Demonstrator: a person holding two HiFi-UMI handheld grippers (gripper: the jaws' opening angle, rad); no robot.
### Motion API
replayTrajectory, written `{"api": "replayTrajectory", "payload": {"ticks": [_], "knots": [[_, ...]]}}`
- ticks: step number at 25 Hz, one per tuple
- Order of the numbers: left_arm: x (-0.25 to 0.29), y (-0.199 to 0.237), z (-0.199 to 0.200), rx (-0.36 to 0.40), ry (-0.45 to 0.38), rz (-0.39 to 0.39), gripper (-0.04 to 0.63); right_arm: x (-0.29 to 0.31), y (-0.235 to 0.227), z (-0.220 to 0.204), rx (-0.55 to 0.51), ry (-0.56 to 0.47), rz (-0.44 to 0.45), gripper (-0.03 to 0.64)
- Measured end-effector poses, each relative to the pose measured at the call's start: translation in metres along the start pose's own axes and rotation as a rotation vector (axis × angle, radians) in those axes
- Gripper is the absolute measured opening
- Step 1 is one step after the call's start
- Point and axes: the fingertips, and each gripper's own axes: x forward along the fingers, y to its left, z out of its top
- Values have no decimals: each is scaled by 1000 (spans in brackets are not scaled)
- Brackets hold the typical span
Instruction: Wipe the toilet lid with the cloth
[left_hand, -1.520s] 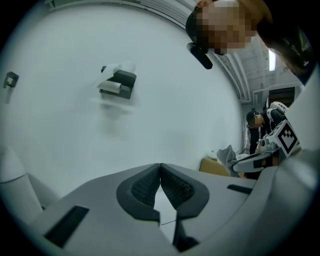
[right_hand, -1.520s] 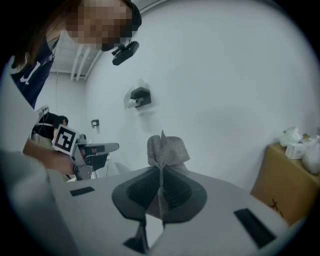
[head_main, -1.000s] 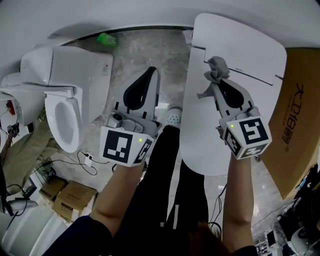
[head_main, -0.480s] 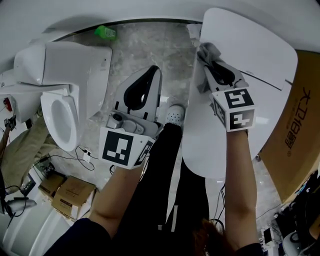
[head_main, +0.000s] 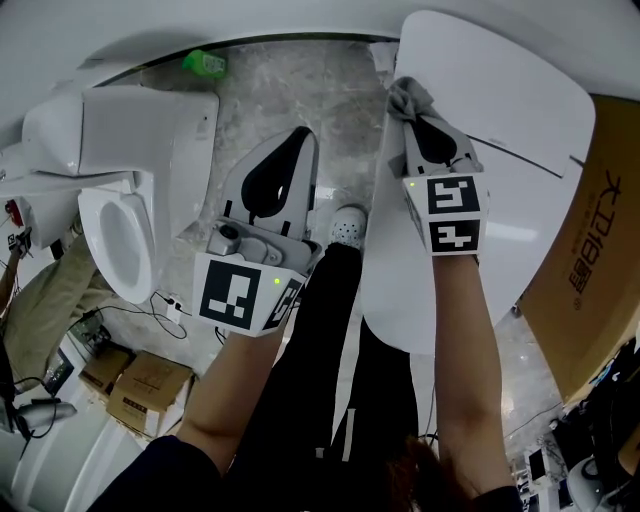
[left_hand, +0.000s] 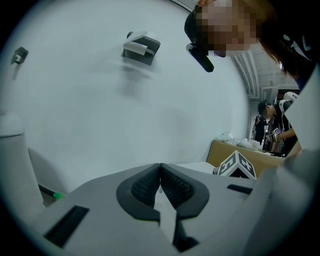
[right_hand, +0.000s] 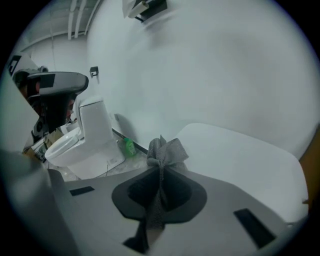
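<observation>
The white toilet lid (head_main: 510, 170) lies at the upper right of the head view. My right gripper (head_main: 416, 118) is shut on a grey cloth (head_main: 404, 96), which sticks out beyond the tips at the lid's far left edge. In the right gripper view the bunched cloth (right_hand: 165, 151) stands up from the shut right gripper (right_hand: 160, 172), with the lid (right_hand: 240, 160) just behind it. My left gripper (head_main: 300, 147) hangs over the floor, left of the lid, shut with nothing in it. The left gripper (left_hand: 160, 183) points at a bare wall.
A white toilet (head_main: 120, 190) stands at the left, with a green bottle (head_main: 203, 63) by the wall. A big cardboard box (head_main: 590, 260) borders the lid on the right. Small boxes (head_main: 140, 385) and cables lie lower left. A person's legs and shoe (head_main: 348, 228) are between the grippers.
My right gripper has carried the cloth from the lid's middle toward its far left edge. The left gripper has barely moved.
</observation>
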Motion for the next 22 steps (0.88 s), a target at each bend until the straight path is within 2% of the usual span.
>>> {"api": "replayTrajectory", "payload": {"ticks": [8, 15, 22], "knots": [[6, -19, -1, 9, 11, -25, 20, -9, -15, -7, 43, 7, 2, 38], [9, -34, -2, 16, 16, -42, 20, -39, -65, -36, 99, 16, -66, 37], [12, -50, -6, 22, 21, -66, 20, -82, -138, -81, 124, 48, -191, 38]]}}
